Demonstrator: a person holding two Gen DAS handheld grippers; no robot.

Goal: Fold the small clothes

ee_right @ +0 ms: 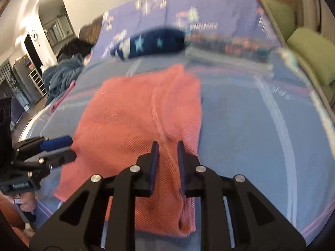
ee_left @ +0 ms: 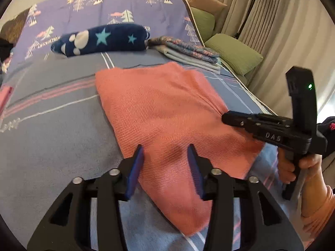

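We're holding the left gripper (ee_left: 165,152) level over the near edge of the coral knit garment (ee_left: 167,113), jaws spread, gripping nothing. The right gripper (ee_right: 166,148) is hovering above the garment's right fold, fingers parted and empty, garment lying flat ahead on the bedspread (ee_right: 240,125).

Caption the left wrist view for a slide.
Open left gripper over a pink cloth on the bed; right gripper alongside.
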